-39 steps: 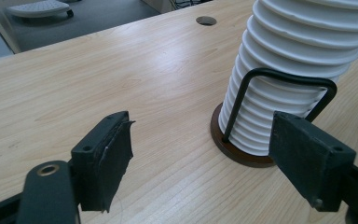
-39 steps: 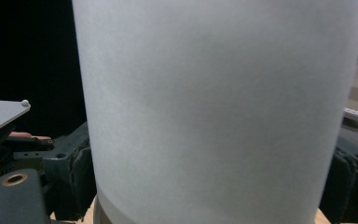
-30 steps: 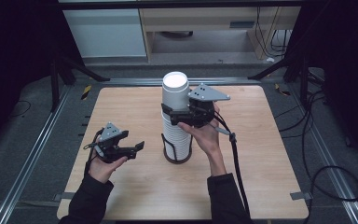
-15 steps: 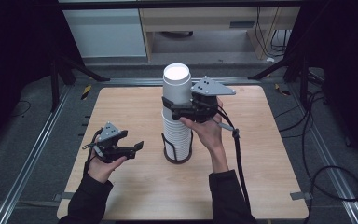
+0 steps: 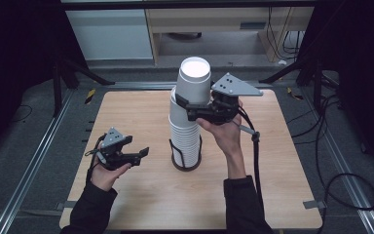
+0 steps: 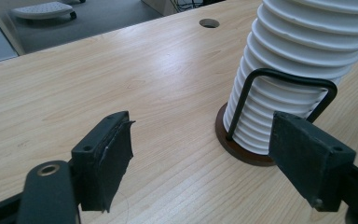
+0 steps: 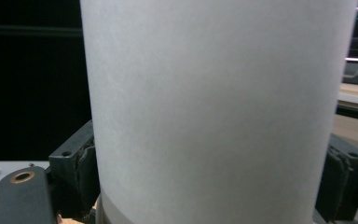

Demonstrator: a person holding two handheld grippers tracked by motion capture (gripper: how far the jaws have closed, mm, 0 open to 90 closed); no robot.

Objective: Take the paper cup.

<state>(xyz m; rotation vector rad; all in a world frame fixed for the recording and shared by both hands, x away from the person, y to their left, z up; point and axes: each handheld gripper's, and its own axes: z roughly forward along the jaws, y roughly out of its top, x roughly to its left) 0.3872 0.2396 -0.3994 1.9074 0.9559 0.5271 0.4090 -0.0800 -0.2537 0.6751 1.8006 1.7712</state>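
A tall stack of white paper cups (image 5: 185, 139) stands upright in a black wire holder (image 5: 174, 148) on a round base near the table's middle. My right gripper (image 5: 192, 109) is shut on the top cup (image 5: 194, 80), held raised and slightly tilted above the stack. In the right gripper view that cup (image 7: 214, 107) sits between both pads (image 7: 77, 172). My left gripper (image 5: 137, 156) rests low on the table left of the stack, open and holding nothing. In the left gripper view the stack (image 6: 298, 70) and its wire holder (image 6: 284, 78) stand just ahead of the left gripper (image 6: 205, 158), to its right.
The wooden table (image 5: 126, 112) has a small round hole (image 6: 209, 22) behind the stack. A cable (image 5: 255, 146) trails from the right gripper along the person's forearm. Metal rails (image 5: 34, 161) flank the table, and a cabinet (image 5: 112, 34) stands beyond its far edge.
My right gripper has lifted the top cup higher off the stack. The left gripper has stayed where it was, open.
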